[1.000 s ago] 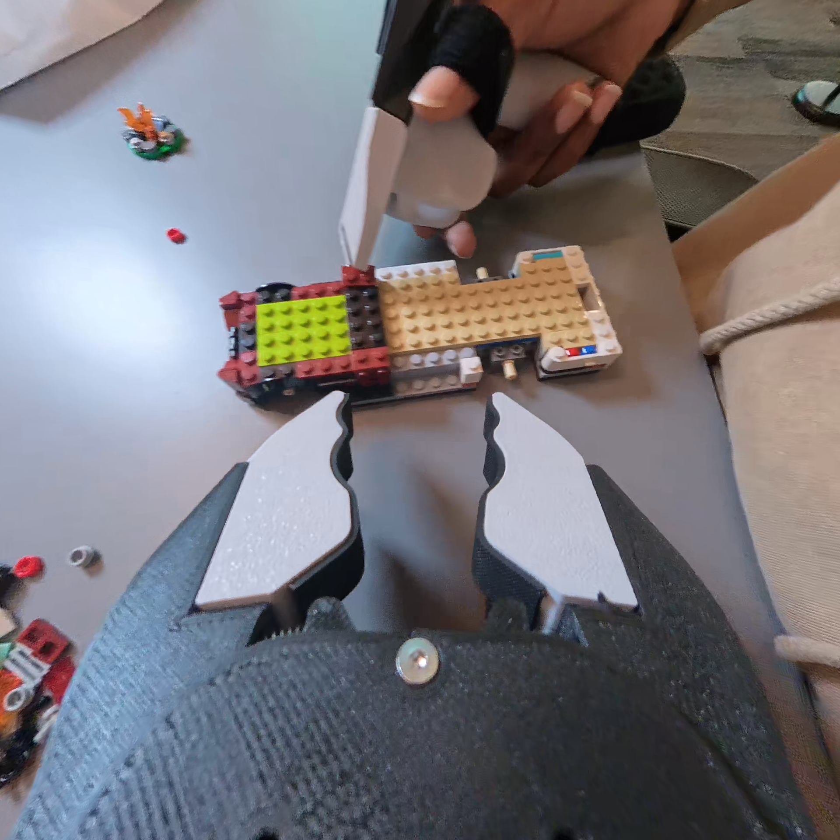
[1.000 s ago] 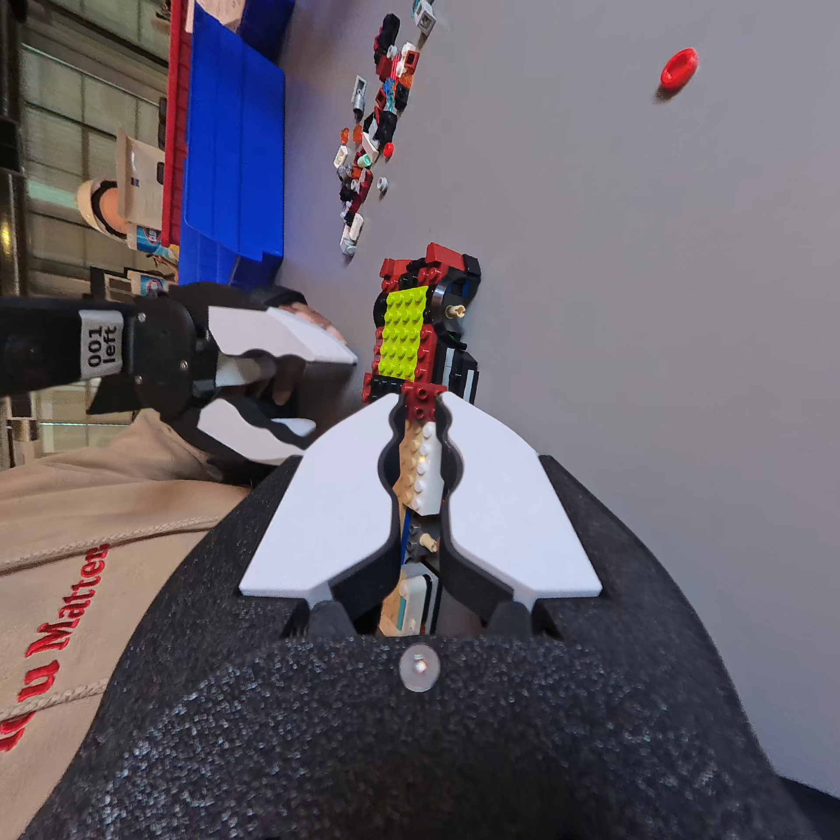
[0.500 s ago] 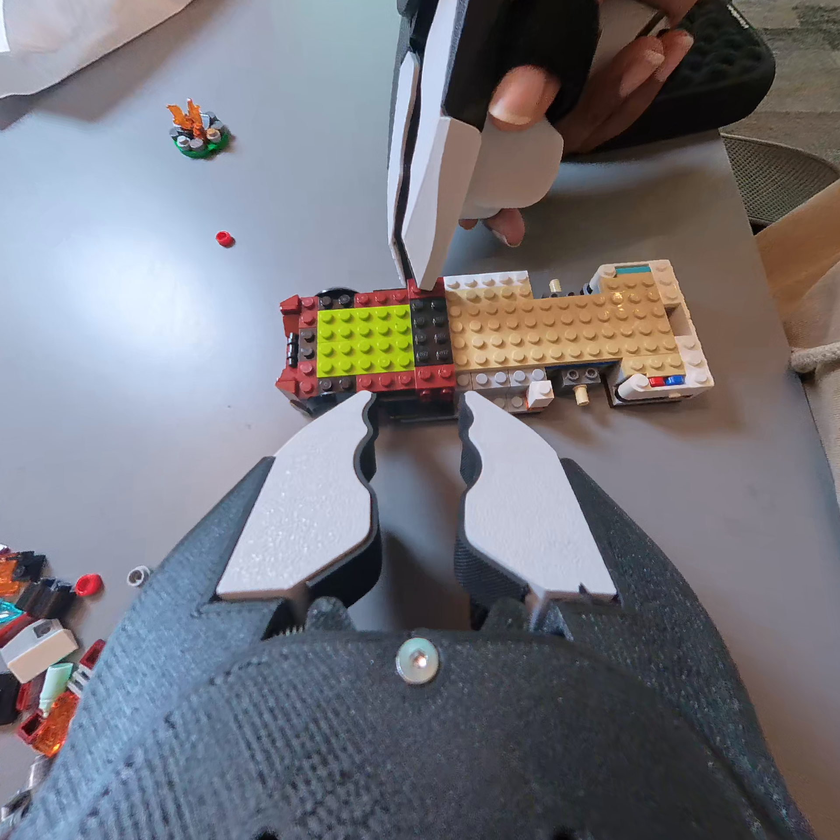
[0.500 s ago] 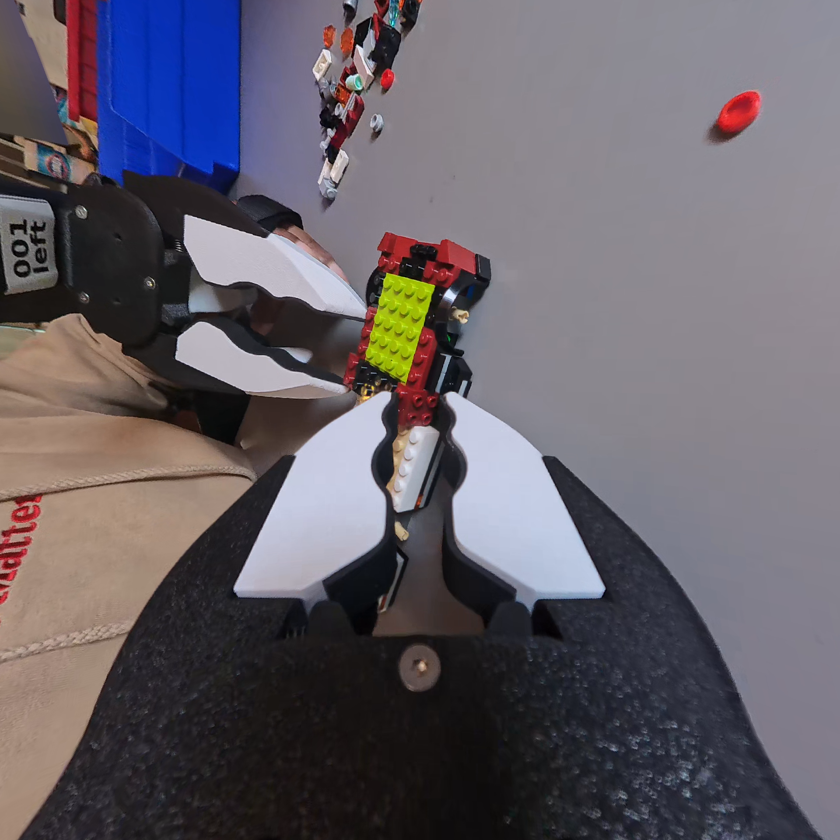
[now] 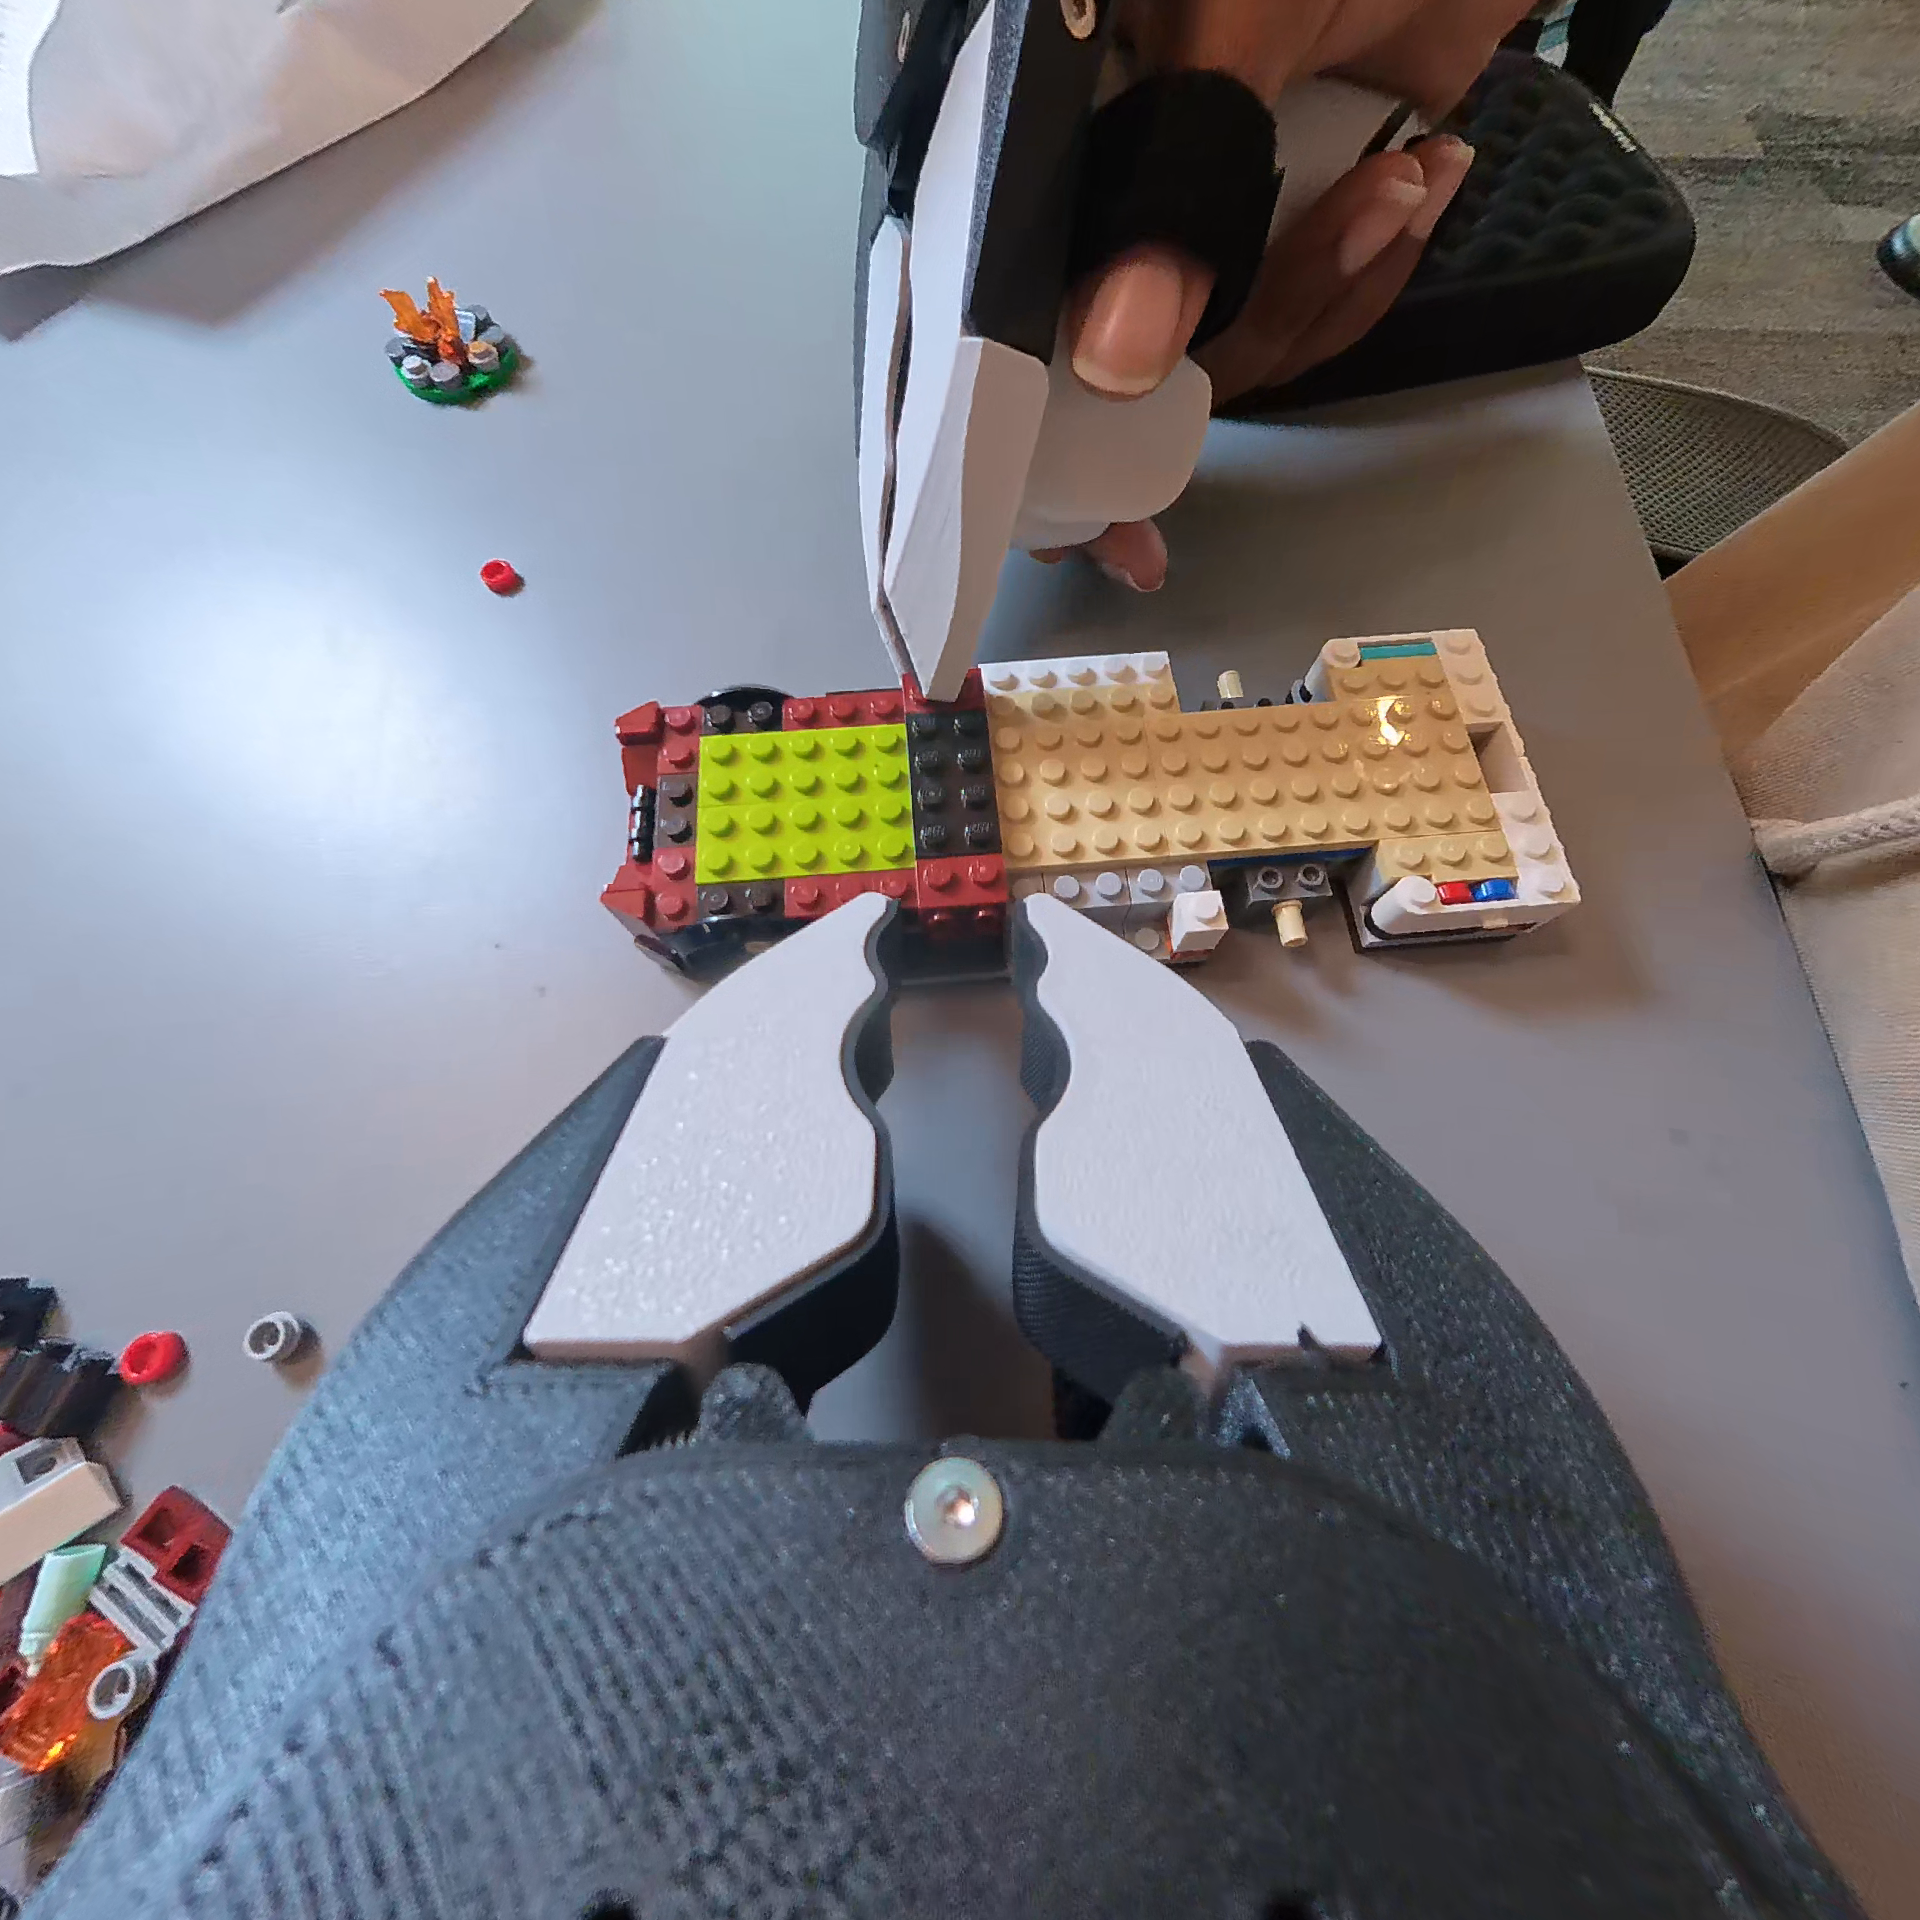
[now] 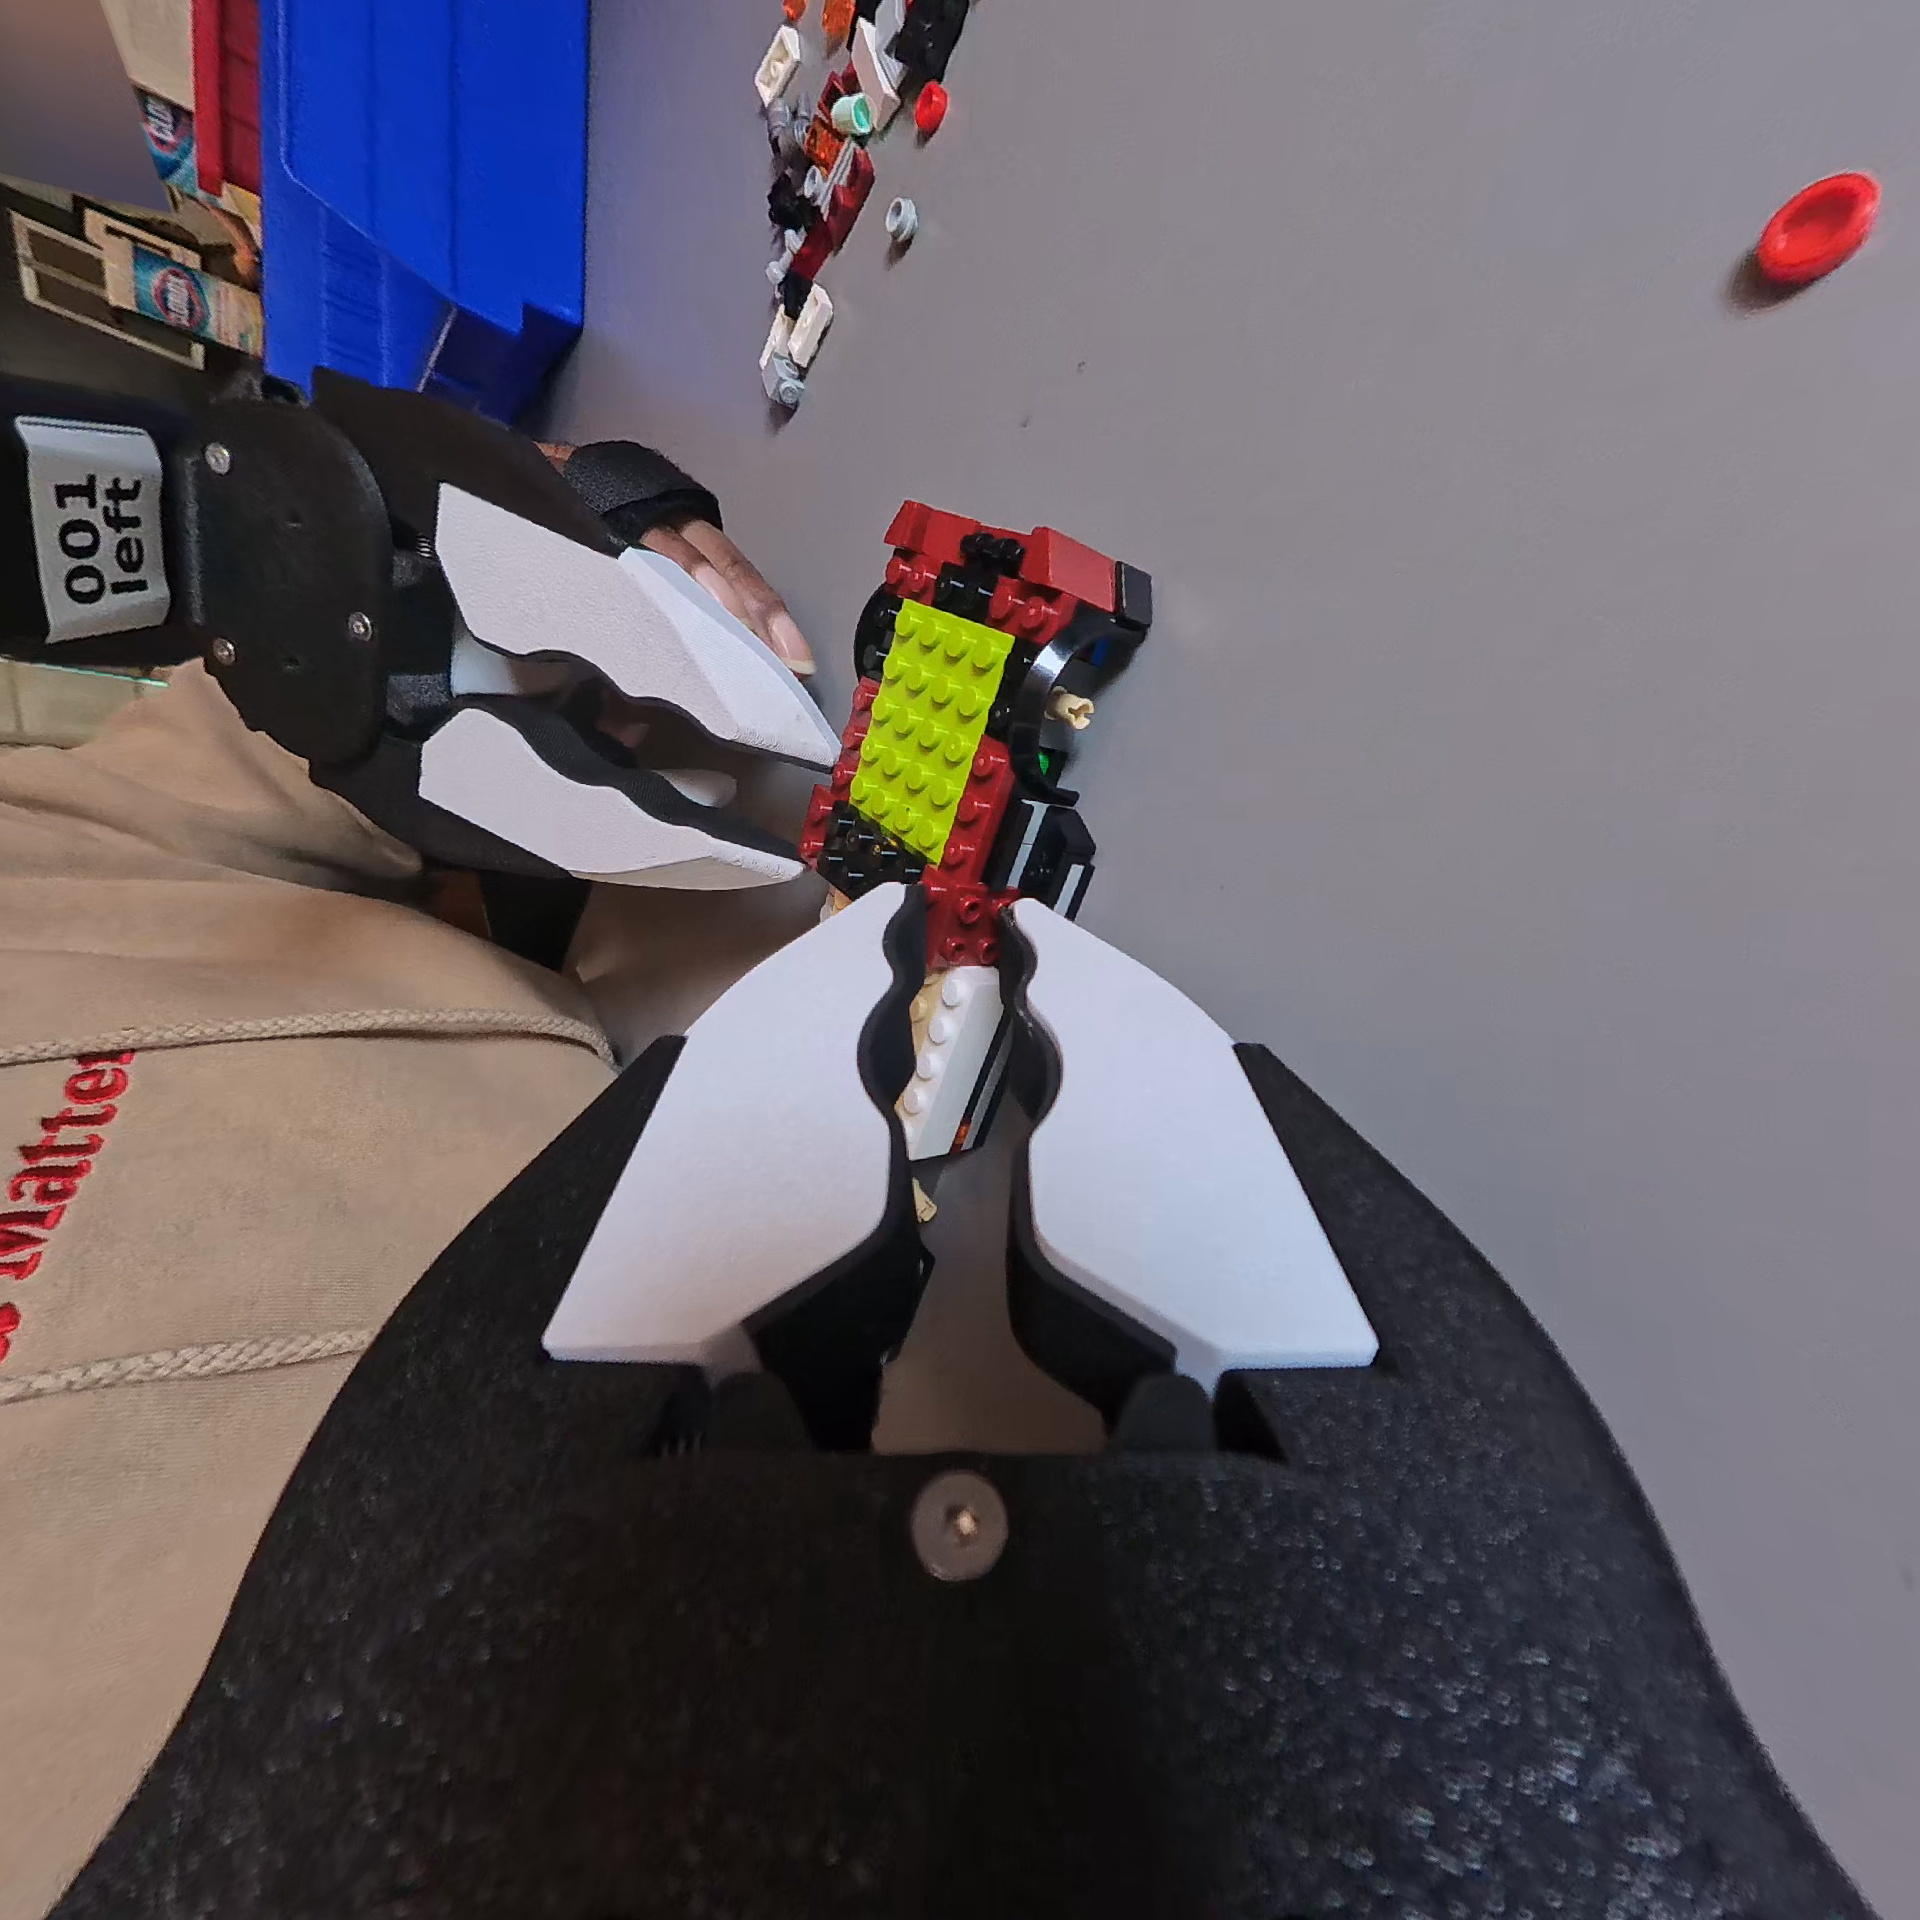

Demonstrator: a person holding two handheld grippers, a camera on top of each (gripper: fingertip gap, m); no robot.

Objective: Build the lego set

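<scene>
A long brick model (image 5: pixel 1195 790) lies flat on the grey table (image 5: pixel 260 831), with a lime plate, dark red edges and a tan deck. My left gripper (image 5: pixel 951 914) sits at its near edge. The jaws are narrow and flank a dark red brick (image 5: pixel 961 894) without clearly pressing on it. The right wrist view shows its tips (image 6: pixel 816 810) at the model's side (image 6: pixel 935 717). My right gripper (image 6: pixel 961 914) is shut on the dark red brick (image 6: pixel 971 920) at the model's far edge. It comes down from above in the left wrist view (image 5: pixel 925 665).
A pile of loose pieces (image 5: pixel 73 1538) lies at the near left and shows in the right wrist view (image 6: pixel 831 156). A small red round piece (image 5: pixel 501 575) and a campfire piece (image 5: pixel 447 348) lie farther left. A blue bin (image 6: pixel 416 177) stands beyond. The table edge (image 5: pixel 1662 727) is close on the right. Tip to tip, the grippers are about 5 cm apart. From the right gripper's tips to the small red round piece (image 5: pixel 501 575) is close to 11 cm. Seen from the right wrist view (image 6: pixel 1789 254) as well.
My left gripper moved up to the model's near edge and its jaws narrowed around the dark red brick. My right gripper kept its grip on the far edge.
</scene>
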